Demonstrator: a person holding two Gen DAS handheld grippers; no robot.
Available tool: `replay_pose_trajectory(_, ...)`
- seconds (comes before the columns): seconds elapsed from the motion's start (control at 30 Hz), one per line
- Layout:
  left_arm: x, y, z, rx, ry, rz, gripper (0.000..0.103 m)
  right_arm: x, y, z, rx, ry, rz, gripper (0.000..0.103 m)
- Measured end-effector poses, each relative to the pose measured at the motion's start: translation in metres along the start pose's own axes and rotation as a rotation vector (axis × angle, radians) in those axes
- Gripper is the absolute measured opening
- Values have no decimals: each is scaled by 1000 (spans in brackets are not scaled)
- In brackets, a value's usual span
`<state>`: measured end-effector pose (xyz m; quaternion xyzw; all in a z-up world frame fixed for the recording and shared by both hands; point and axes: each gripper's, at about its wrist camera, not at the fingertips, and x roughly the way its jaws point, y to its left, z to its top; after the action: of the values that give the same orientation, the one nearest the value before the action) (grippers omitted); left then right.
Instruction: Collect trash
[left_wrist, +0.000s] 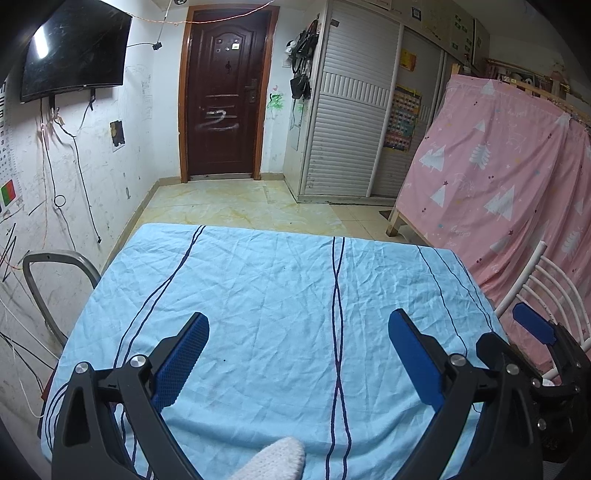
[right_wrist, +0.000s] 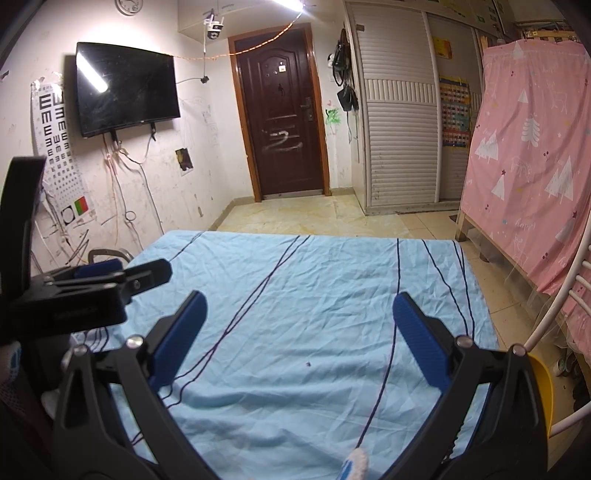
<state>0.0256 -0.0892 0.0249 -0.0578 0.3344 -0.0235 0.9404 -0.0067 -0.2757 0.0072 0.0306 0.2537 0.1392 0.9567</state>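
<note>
Both your left gripper (left_wrist: 298, 363) and right gripper (right_wrist: 299, 338) hover wide open, empty, over the blue tablecloth (left_wrist: 280, 295). No trash in either view (only a dark speck (right_wrist: 307, 364)). Reach blind and you risk snagging cloth, dragging it off.

- A table (left_wrist: 184, 280) stands on a pale tiled floor (left_wrist: 236, 199)
- A wrinkled light-blue cloth (left_wrist: 280, 295) with thin dark wavy lines covers its top
- A tiny dark speck (right_wrist: 308, 364) lies on the cloth
</note>
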Motion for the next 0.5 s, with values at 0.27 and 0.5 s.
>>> replay_pose_trajectory(0.27,-1,0,-2,-3,-4,-4,89,0,0,-1,-2,2,1,97)
replay_pose_trajectory(0.5,1,2,-2,-14,3,-9,89,-1,-1,-2,-4,0,-1,97)
